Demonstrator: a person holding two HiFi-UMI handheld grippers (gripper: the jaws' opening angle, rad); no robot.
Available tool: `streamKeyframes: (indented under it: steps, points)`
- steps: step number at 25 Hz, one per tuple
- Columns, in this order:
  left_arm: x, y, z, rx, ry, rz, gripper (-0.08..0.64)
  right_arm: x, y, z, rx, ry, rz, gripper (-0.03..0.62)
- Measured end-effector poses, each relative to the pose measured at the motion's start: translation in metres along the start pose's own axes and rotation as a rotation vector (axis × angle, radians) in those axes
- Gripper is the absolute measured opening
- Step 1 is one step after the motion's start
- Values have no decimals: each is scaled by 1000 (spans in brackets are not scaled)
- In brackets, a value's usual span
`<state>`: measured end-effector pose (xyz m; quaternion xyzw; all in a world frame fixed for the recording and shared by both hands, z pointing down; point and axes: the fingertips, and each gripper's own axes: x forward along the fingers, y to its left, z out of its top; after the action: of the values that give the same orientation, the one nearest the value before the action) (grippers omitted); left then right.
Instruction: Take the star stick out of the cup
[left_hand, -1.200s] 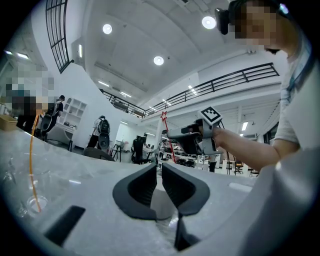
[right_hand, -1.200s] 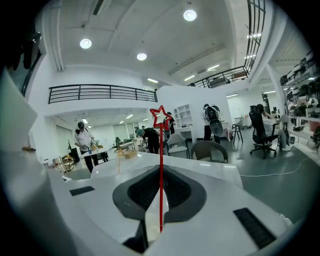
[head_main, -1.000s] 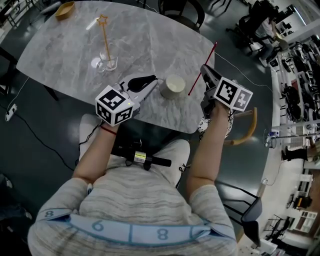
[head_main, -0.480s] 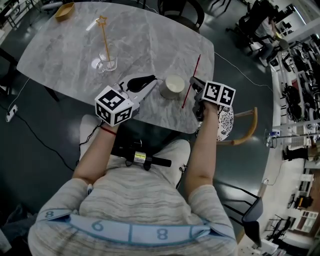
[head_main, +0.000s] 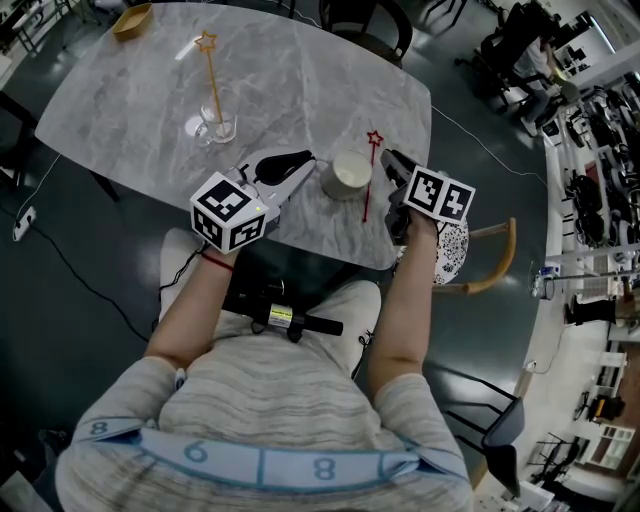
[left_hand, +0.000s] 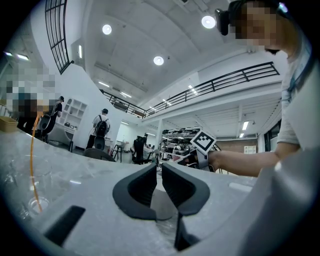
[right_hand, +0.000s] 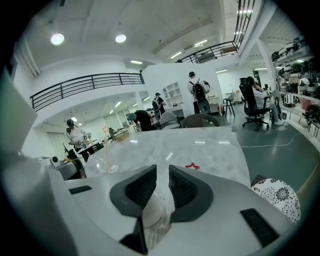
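Two hand-held grippers sit at the near edge of the grey marble desk (head_main: 300, 80) in the head view. Your left hand-held gripper (head_main: 300, 165) points at the round cream cup (head_main: 350, 172), its tips just beside the cup's left side. Your right hand-held gripper (head_main: 392, 165) is on the cup's other side. The red star stick (head_main: 368, 180) lies on the desk between the round cream cup and the right hand-held gripper. It is out of the cup, and its star end points away from you. Farther off to the left stands a clear glass cup (head_main: 216, 126) with a yellow star stick (head_main: 210, 80) upright in it. A wooden bowl (head_main: 132, 18) sits at the far left corner.

In the left gripper view, your jaws are all but together, with nothing between them. The clear glass cup and its yellow star stick show at the far left. Beyond the jaws you can see the right hand-held gripper's marker cube (left_hand: 202, 141) and your forearm (left_hand: 245, 161).

In the right gripper view, your jaws stand slightly apart and clamp nothing. The star of the red star stick lies on the desk just past the right-hand jaw, and its shaft is hidden behind the jaws. The clear glass cup stands farther off to the left.
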<state>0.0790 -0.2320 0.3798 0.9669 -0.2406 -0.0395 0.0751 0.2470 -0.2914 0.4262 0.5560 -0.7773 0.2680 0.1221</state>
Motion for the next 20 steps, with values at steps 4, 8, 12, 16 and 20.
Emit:
streamKeyframes:
  steps: [4,8,12,16,20]
  points:
    - [-1,2,1,0,-4,6,28,-4,20,10,-46,-36,19,43]
    - [-3,4,3,4,-7,12,28,-7,41,18,-88,-76,39,43]
    - [-7,7,4,7,-8,20,28,-10,63,21,-121,-113,62,43]
    - [-10,10,4,12,0,29,28,-12,88,17,-138,-127,106,43]
    - [-14,16,5,18,26,54,28,-14,111,14,-150,-141,150,43]
